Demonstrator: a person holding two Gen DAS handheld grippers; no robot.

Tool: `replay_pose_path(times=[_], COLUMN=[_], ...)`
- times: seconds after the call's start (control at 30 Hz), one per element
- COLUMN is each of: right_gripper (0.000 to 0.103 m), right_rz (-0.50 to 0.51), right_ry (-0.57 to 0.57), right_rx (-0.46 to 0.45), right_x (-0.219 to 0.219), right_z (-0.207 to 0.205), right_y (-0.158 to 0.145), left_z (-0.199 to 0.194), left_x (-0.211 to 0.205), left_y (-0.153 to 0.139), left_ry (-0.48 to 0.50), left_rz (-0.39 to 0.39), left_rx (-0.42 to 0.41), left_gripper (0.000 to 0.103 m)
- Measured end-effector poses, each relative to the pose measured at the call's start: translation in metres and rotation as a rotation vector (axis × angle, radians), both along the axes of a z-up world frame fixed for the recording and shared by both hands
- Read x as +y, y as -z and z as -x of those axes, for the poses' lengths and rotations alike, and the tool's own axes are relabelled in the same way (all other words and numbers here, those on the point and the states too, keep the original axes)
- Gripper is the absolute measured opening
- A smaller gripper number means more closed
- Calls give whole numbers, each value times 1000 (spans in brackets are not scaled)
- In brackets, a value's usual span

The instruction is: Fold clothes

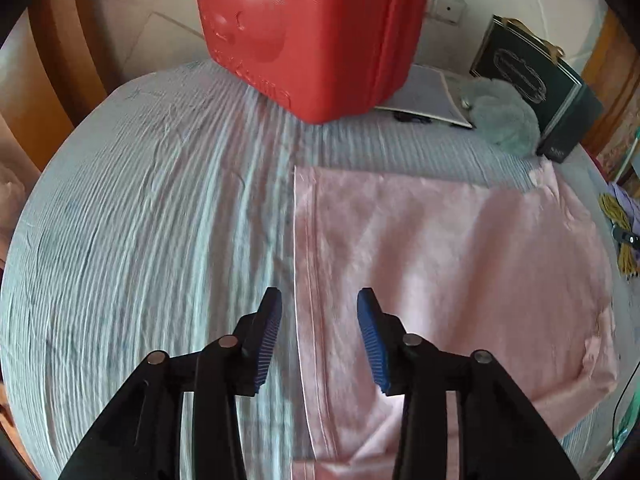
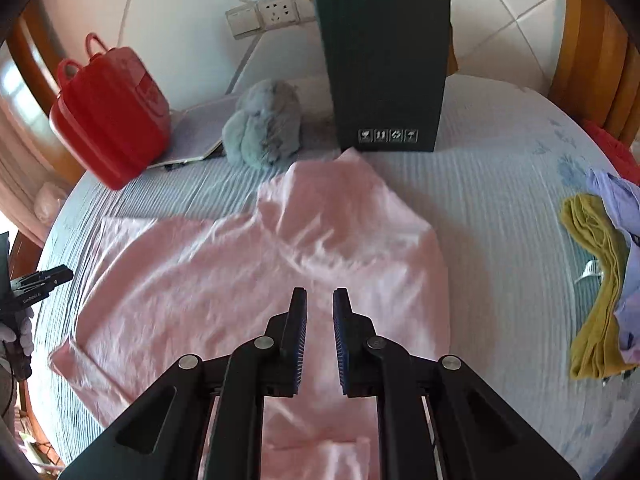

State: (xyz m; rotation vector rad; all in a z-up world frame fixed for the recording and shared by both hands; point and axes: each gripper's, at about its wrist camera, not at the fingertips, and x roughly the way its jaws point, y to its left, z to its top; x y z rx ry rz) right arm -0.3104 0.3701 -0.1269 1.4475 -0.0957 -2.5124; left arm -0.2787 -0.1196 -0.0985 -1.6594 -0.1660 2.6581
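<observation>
A pale pink garment lies spread on the striped light-blue bed sheet. My left gripper is open and empty, hovering over the garment's straight hemmed left edge. In the right wrist view the same pink garment lies partly folded, one corner pointing toward the dark box. My right gripper hangs over its middle with a narrow gap between the jaws and nothing in it. The left gripper shows at the far left edge of that view.
A red hard case stands at the head of the bed, next to a notebook, a grey fluffy toy and a dark green box. A mustard cloth and a lilac cloth lie at the right. Wooden bed frame surrounds the sheet.
</observation>
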Motion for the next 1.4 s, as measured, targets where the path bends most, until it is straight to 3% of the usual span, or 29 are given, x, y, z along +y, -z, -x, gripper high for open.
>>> replay_pose_path(times=[0.13, 0.33, 0.37, 0.4, 0.47, 0.57, 0.73, 0.77, 0.8, 0.83, 0.87, 0.9, 0.93, 1.03, 1.13, 1.27, 1.4], right_gripper=[36, 39, 42, 50, 61, 63, 65, 66, 65, 61, 50, 22, 3, 2, 2, 2, 2], right_rz=[-9, -49, -55, -64, -90, -107, -133, -153, -168, -179, -185, -190, -201, -209, -127, -81, -85], right_ry=[29, 29, 25, 17, 3, -12, -44, -48, -53, -59, -69, -84, -96, -110, -110, -162, -230], right_rx=[0, -38, -41, -39, -28, -31, -41, -32, -25, -21, -23, -29, -33, -13, 68, 185, 234], right_x=[11, 17, 15, 13, 6, -3, -18, -23, -28, -32, -36, -40, -45, -53, -47, -30, -12], right_z=[44, 91, 97, 103, 115, 131, 149, 149, 150, 151, 152, 153, 155, 153, 131, 77, 11], right_y=[6, 24, 27, 29, 33, 40, 54, 55, 55, 55, 54, 52, 50, 42, 11, -44, -70], left_z=[44, 81, 85, 88, 90, 91, 85, 83, 83, 82, 82, 82, 82, 78, 63, 31, -7], left_x=[-1, 4, 6, 8, 12, 17, 19, 19, 19, 19, 19, 21, 22, 25, 23, 18, 17], left_y=[16, 39, 43, 44, 45, 47, 49, 49, 48, 48, 47, 47, 47, 42, 18, -14, -27], left_ry=[-6, 17, 21, 26, 40, 60, 66, 65, 65, 66, 67, 68, 69, 75, 77, 97, 121], left_rz=[5, 38, 46, 53, 68, 80, 88, 87, 81, 70, 59, 60, 71, 96, 102, 112, 126], left_rx=[-3, -22, -26, -24, -12, -1, 26, 31, 31, 28, 24, 20, 17, 19, 84, 177, 214], left_gripper=[47, 48, 48, 48, 54, 64, 62, 52, 43, 21, 7, 7, 6, 6, 6, 6, 6])
